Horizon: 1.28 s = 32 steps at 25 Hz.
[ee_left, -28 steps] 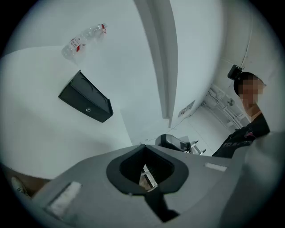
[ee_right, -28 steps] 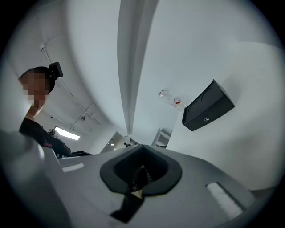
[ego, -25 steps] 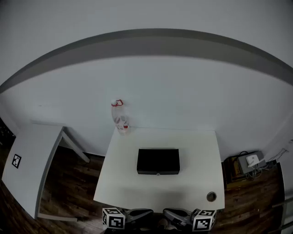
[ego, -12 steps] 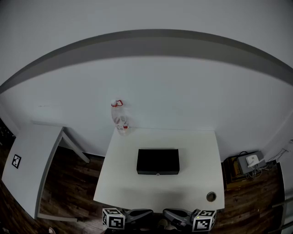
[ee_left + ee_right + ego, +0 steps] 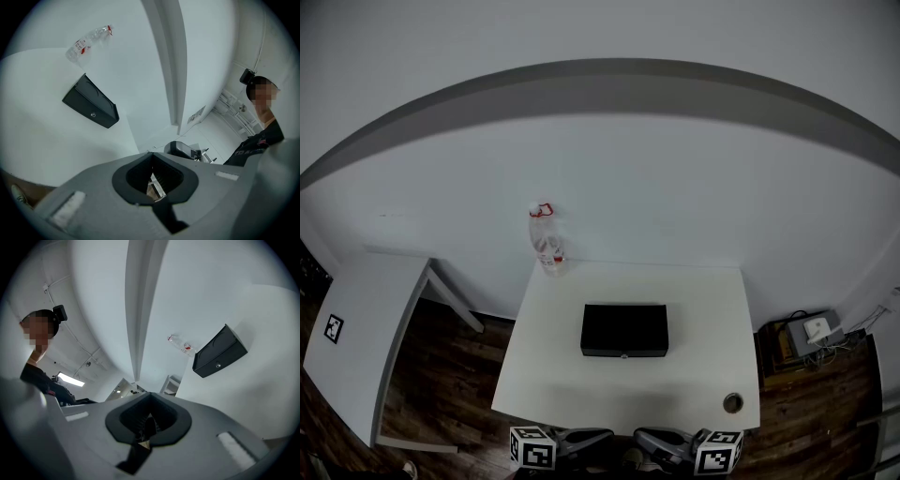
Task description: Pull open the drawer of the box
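A black box (image 5: 624,330) lies flat in the middle of the white table (image 5: 703,309), its drawer front with a small round knob (image 5: 623,356) turned toward the near edge. The drawer looks pushed in. The box (image 5: 91,102) also shows in the left gripper view, and the box (image 5: 219,351) in the right gripper view, far ahead of both. My left gripper (image 5: 607,437) and right gripper (image 5: 641,439) sit at the table's near edge, tips facing each other, well short of the box. The left gripper (image 5: 152,159) and right gripper (image 5: 149,399) are both shut with nothing between the jaws.
A clear plastic bottle (image 5: 547,242) with a red cap ring stands at the table's far left corner. A small round object (image 5: 732,403) lies at the near right corner. A second white table (image 5: 356,319) stands to the left, electrical gear (image 5: 811,333) on the floor to the right.
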### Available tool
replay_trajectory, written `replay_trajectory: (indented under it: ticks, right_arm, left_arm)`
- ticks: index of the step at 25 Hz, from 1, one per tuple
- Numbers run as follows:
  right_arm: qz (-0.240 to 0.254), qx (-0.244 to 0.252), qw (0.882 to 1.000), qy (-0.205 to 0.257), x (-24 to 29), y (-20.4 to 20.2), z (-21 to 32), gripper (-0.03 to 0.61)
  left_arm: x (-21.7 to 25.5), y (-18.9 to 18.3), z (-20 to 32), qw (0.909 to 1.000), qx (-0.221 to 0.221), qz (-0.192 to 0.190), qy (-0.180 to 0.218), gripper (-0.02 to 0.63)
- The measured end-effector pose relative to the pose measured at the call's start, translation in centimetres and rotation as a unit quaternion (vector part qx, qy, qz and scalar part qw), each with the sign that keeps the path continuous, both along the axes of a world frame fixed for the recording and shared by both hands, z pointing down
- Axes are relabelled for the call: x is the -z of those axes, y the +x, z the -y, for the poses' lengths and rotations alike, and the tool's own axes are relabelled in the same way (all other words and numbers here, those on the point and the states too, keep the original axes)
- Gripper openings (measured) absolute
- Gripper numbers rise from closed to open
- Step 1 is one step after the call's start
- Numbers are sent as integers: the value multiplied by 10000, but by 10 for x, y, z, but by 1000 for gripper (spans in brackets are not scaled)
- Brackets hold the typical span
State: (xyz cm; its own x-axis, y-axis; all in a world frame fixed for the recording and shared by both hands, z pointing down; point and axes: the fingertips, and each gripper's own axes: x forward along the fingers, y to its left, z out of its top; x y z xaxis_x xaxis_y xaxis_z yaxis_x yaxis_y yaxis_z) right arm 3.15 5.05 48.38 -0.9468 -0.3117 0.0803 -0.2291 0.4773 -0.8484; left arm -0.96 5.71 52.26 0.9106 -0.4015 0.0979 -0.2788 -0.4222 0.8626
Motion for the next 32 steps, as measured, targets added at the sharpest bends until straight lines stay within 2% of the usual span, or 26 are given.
replay_trajectory:
  ticks: [10,17,21,25,28,30,32]
  right_arm:
    - [-48,-106,9998,-149,-5,1,6,6]
    - [-136,-149,9995,-245,-14,-4,9,6]
    - [-146,-177,9994,-271,-19,-6,9,6]
    - [-185,-292,9989,-317,-22,-9,14,6]
    - [-212,-403,9983,-359,-24,-11,20,18]
    - [-222,-463,9980,-379,-28,-13,23,18]
    - [-230,-524,9975,-403,-31,-15,27,26]
  left_arm:
    - [-3,-5,0,10000,41,52,-38,5]
    - [-11,-21,14,9992,163,354,17,5]
    - [-18,-38,32,9973,386,630,6,5]
    - [-23,-57,58,9930,615,1008,77,5]
    - [-26,-67,81,9862,610,1507,321,5]
    - [-30,-73,98,9768,525,1991,579,5]
    - [-35,-77,115,9631,402,2515,865,5]
